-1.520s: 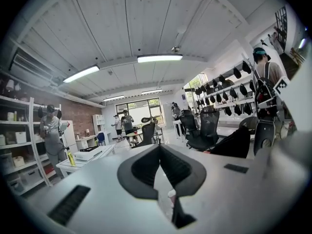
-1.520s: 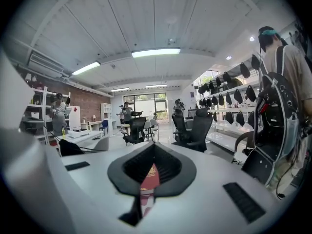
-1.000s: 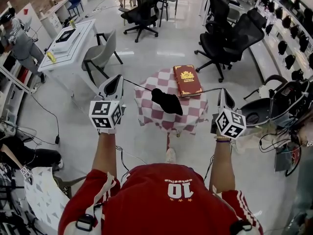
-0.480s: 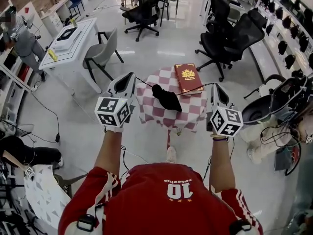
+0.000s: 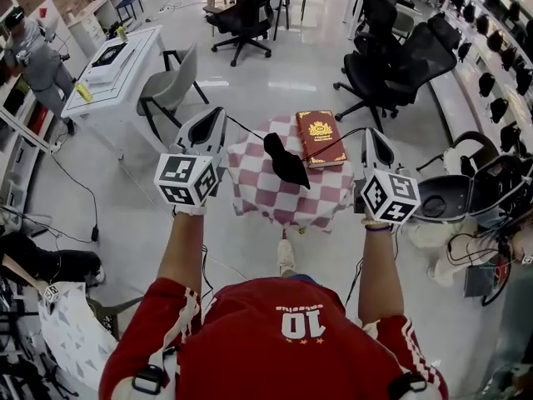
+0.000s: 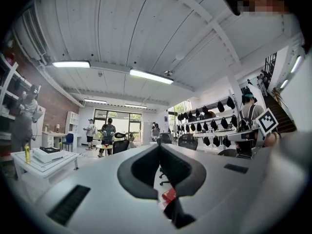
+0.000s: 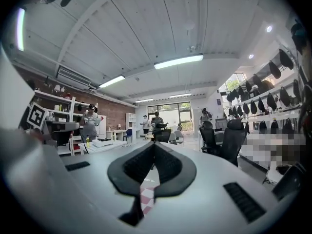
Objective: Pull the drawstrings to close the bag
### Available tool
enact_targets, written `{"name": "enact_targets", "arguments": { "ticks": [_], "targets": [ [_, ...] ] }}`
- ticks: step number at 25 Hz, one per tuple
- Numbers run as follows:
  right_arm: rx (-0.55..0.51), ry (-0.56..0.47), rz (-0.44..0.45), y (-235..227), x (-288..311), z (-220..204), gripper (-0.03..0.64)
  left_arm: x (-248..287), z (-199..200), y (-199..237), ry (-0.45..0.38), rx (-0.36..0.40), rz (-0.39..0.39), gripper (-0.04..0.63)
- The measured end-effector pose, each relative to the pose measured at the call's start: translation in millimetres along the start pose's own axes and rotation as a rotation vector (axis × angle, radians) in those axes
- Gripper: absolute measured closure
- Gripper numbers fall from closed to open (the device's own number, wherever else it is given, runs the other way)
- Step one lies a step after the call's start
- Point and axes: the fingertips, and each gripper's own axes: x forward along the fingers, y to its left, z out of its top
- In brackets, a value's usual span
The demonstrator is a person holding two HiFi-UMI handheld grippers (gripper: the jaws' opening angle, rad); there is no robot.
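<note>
Both pairs of jaws are pressed together. The left gripper (image 5: 220, 113) pinches the left drawstring (image 5: 243, 127) at its tip, and the right gripper (image 5: 367, 133) does the same with the right drawstring (image 5: 340, 132). Each cord runs taut from the jaws to the neck of the bag (image 5: 286, 161), which sits over the middle of the surface (image 5: 275, 202), a little toward the far edge. Whether its bottom rests on the cloth or hangs just clear is hard to tell from above.

From here the likeliest failure is a cord sliding out. The cords are thin and dark, and only the very tips of the ribbed black pads grip them, so a sharp tug could free one. An uneven pull could also swing the bag into the book (image 5: 321, 137) at the far right corner, or drag the cloth.

The bag is limp black fabric, gathered narrow at the top and wider below. The cloth is red-and-white checked and drapes softly over the edges. The book is a stiff red rectangle with a gold emblem.
</note>
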Motion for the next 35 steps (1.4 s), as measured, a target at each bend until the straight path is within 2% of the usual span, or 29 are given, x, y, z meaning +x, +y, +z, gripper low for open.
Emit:
{"name": "enact_targets", "arguments": {
  "ticks": [9, 13, 16, 21, 25, 28, 31, 35],
  "targets": [
    [-0.009, -0.021, 0.065, -50, 114, 24, 0.603, 103, 28, 36, -0.082, 0.030, 0.071, 0.586],
    [-0.001, -0.006, 0.096, -61, 147, 24, 0.601, 120, 25, 43, -0.065, 0.045, 0.091, 0.585],
    [0.001, 0.014, 0.121, -59, 166, 16, 0.601, 118, 9, 50, -0.025, 0.059, 0.109, 0.585],
    [0.014, 0.095, 0.148, -48, 173, -26, 0.601, 89, -46, 54, 0.093, 0.039, 0.107, 0.584],
    [0.035, 0.162, 0.149, -40, 165, -60, 0.601, 64, -90, 43, 0.197, -0.005, 0.057, 0.584],
    [0.042, 0.210, 0.145, -33, 156, -85, 0.601, 54, -117, 26, 0.256, -0.031, -0.008, 0.584],
    [0.055, 0.256, 0.133, -27, 143, -111, 0.601, 49, -143, 7, 0.298, -0.059, -0.061, 0.584],
    [0.071, 0.305, 0.122, -19, 120, -143, 0.601, 41, -172, -11, 0.337, -0.082, -0.089, 0.584]
  ]
}}
